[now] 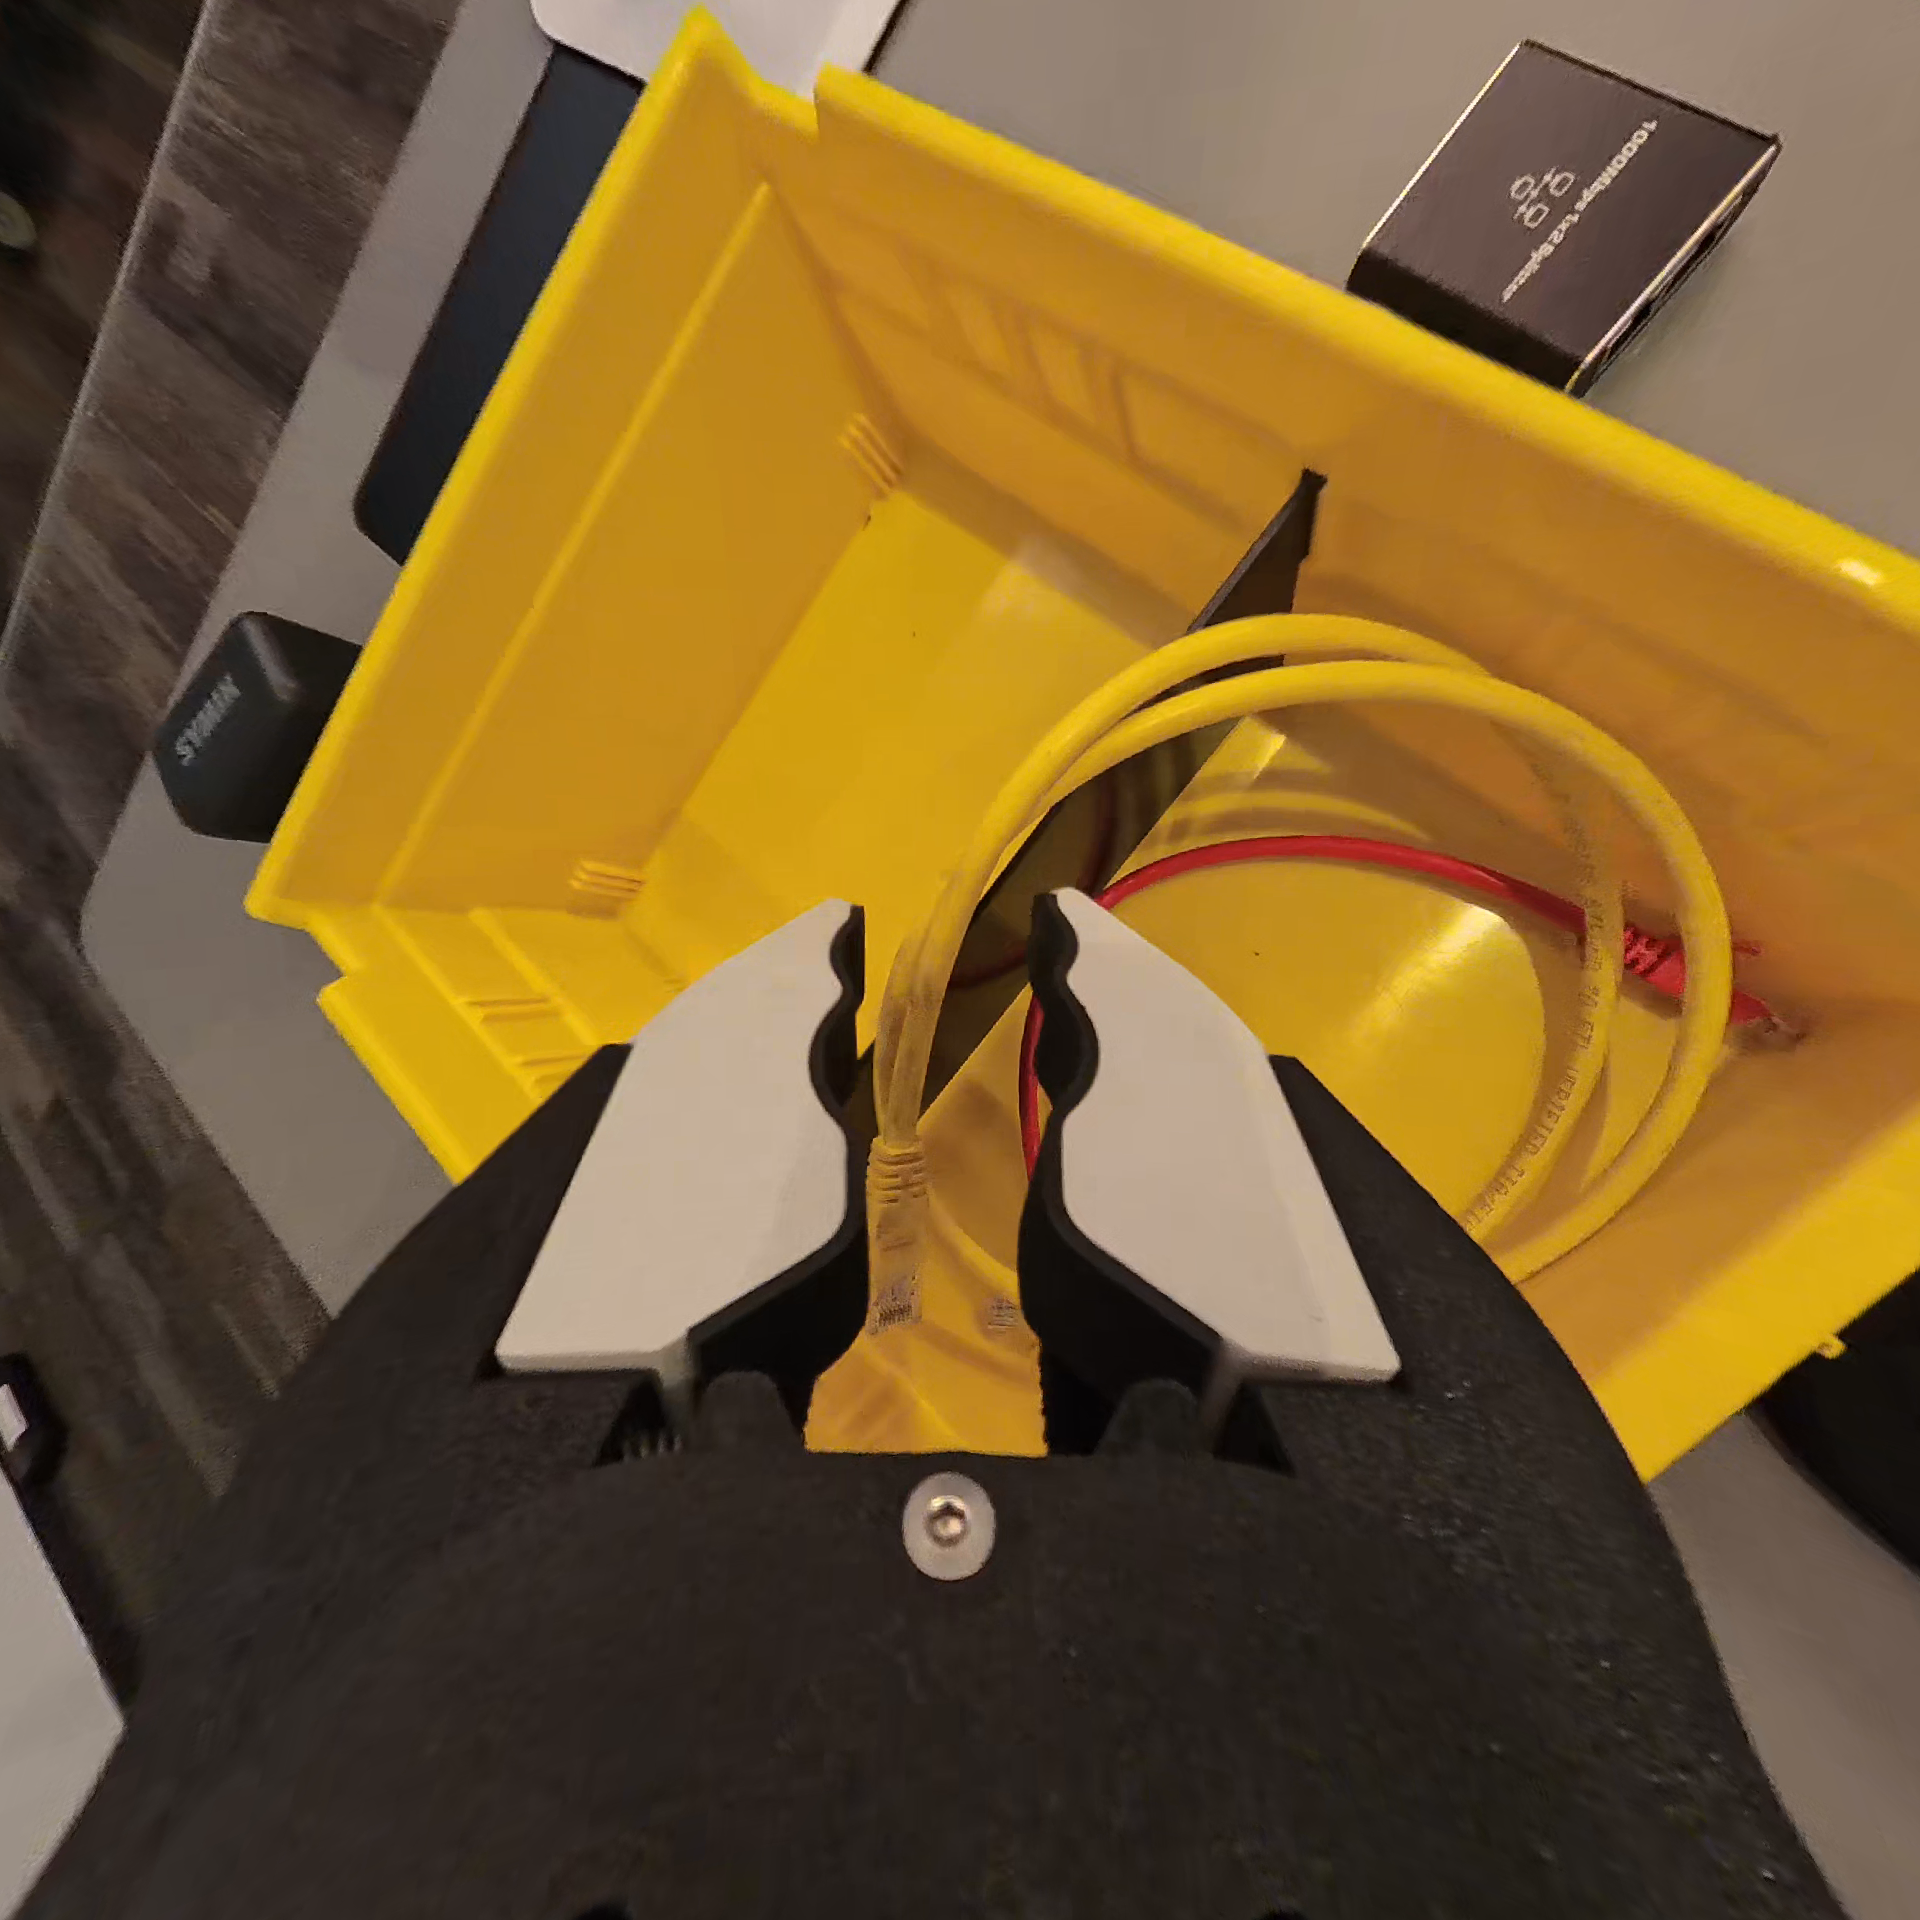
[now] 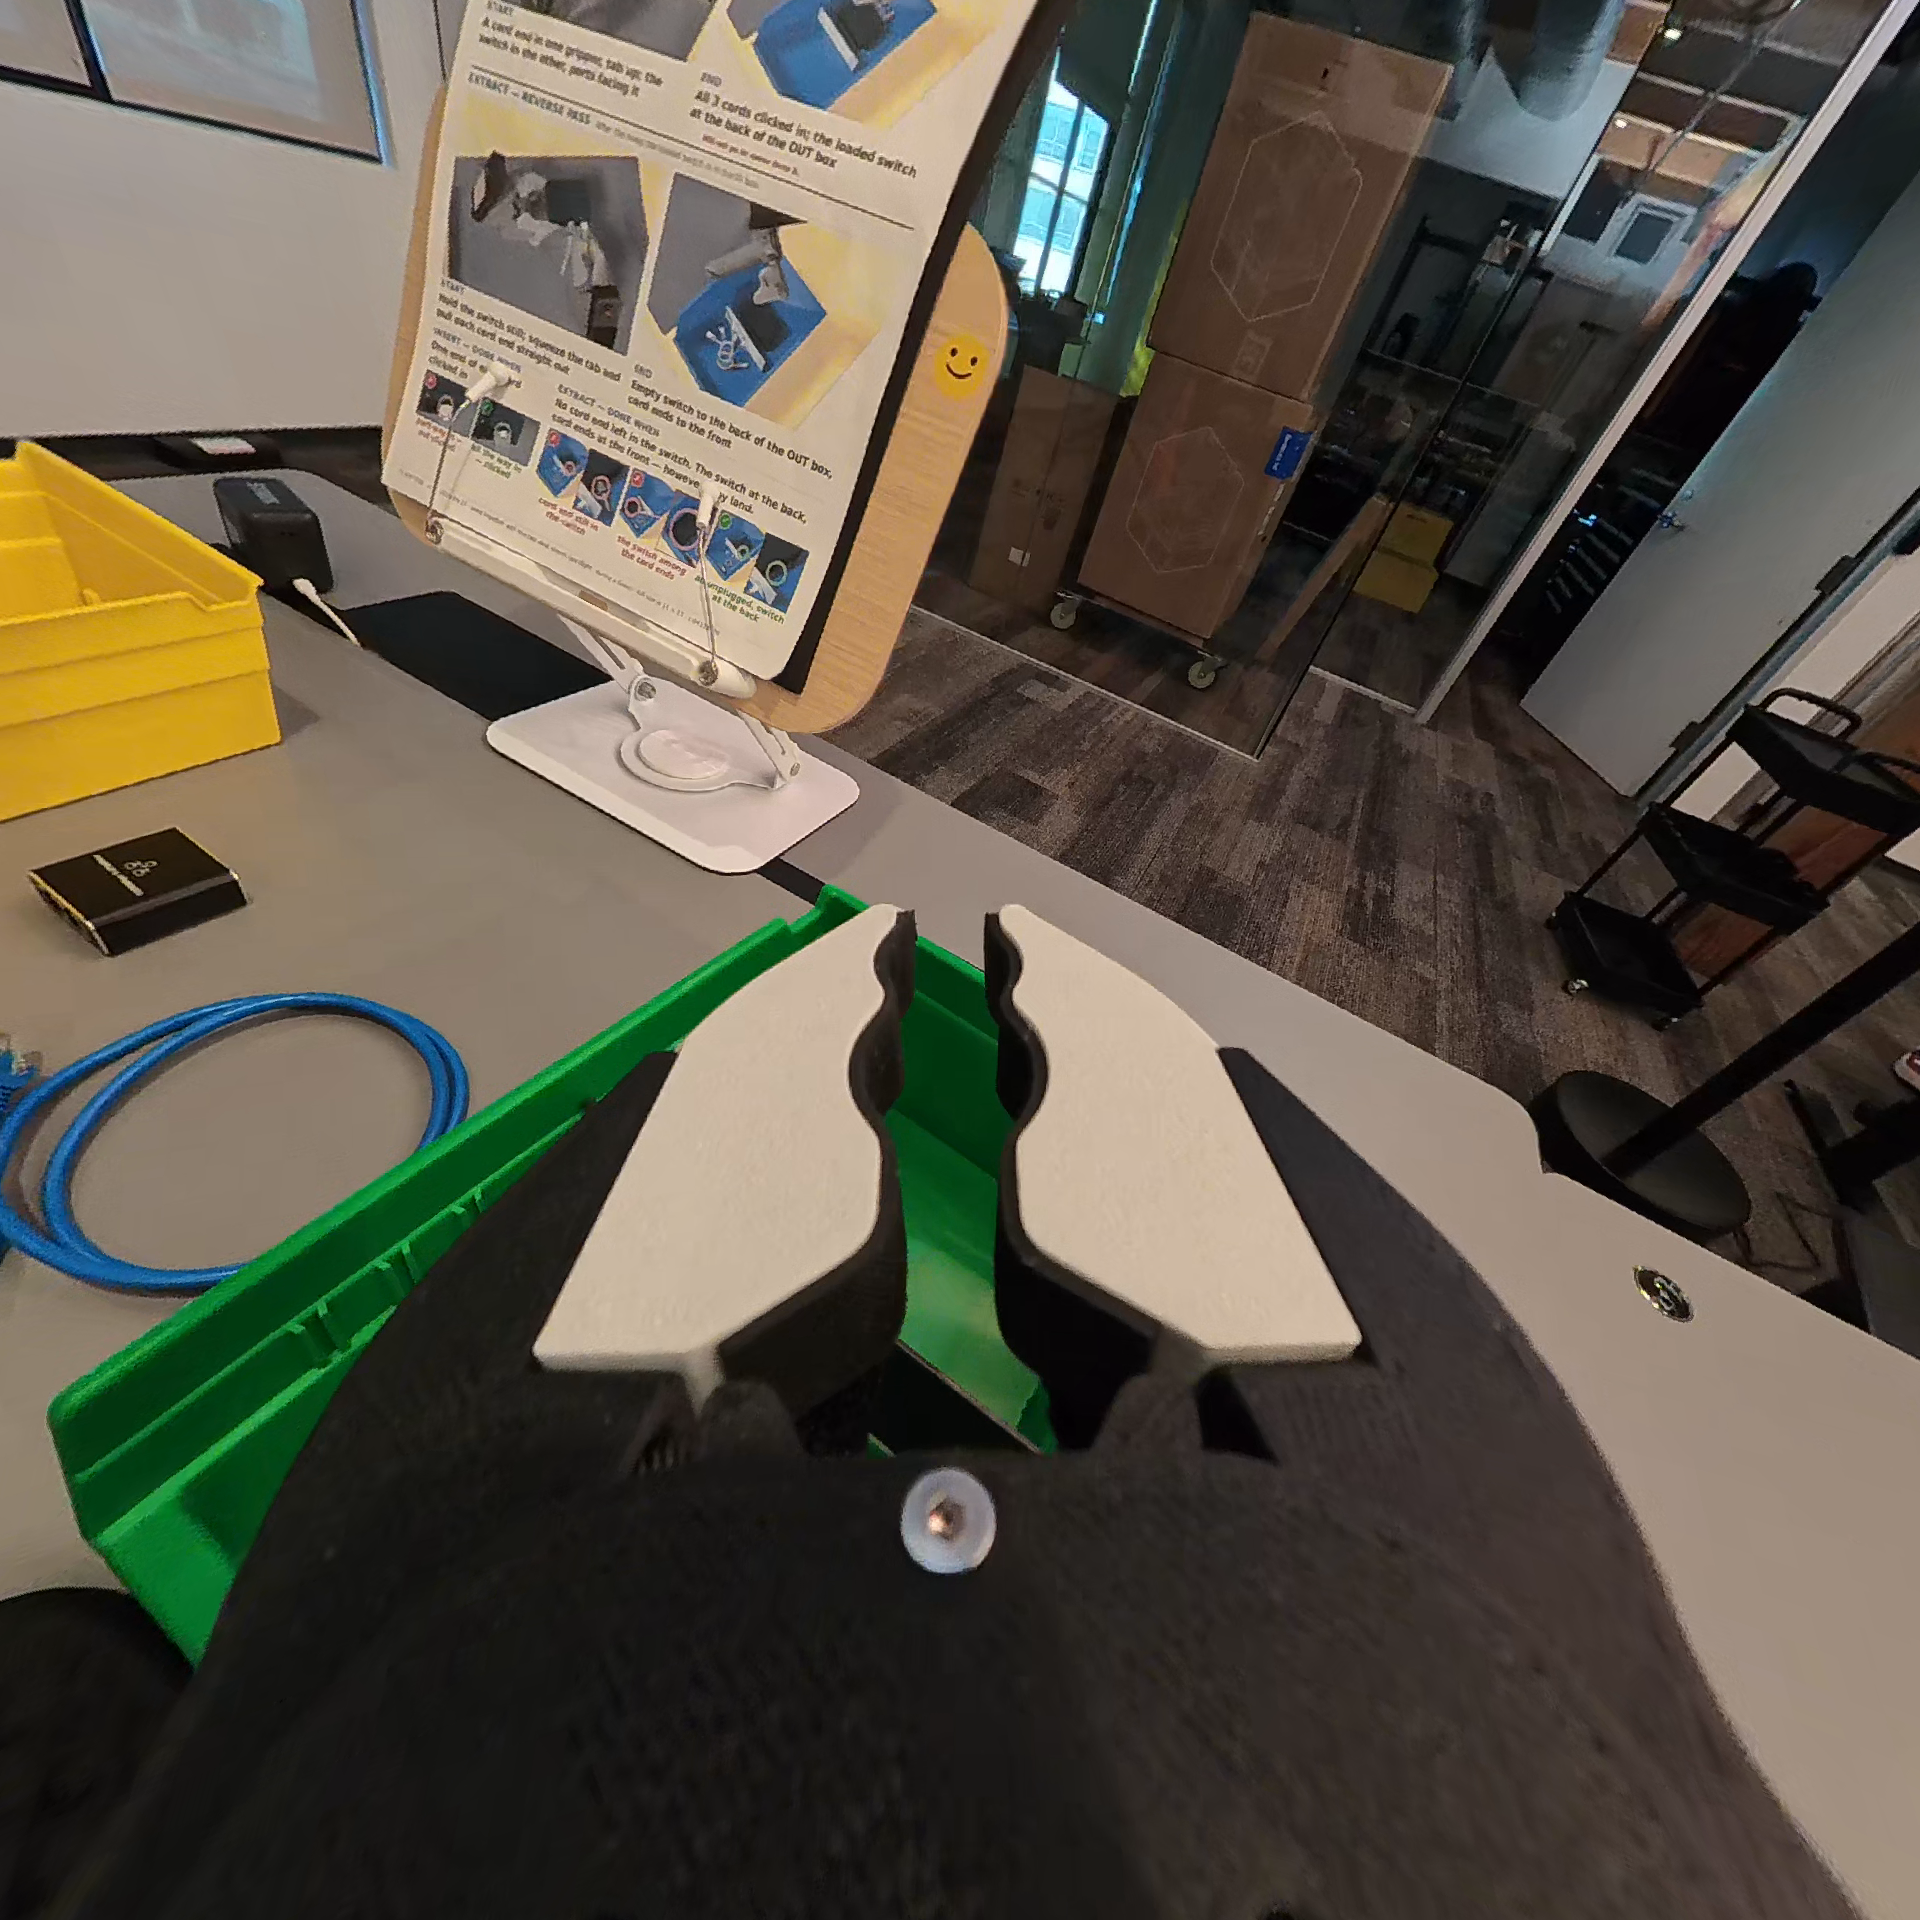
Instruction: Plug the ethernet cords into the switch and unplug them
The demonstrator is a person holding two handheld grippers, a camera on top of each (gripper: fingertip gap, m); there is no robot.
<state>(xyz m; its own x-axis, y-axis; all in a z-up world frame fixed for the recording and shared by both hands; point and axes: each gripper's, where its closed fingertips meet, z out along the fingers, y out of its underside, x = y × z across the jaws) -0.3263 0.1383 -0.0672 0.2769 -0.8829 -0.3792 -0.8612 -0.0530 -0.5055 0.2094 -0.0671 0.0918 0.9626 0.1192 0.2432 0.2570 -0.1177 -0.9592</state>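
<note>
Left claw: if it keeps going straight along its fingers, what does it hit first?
Probably the yellow cord, already lying between the open left claw fingers. Just behind comes the black divider in the yellow bin; depth is unclear.

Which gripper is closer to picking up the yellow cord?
The left gripper: the coiled yellow ethernet cord in the yellow plastic bin already runs between its open fingers. The right gripper hovers over the green plastic bin.
</note>
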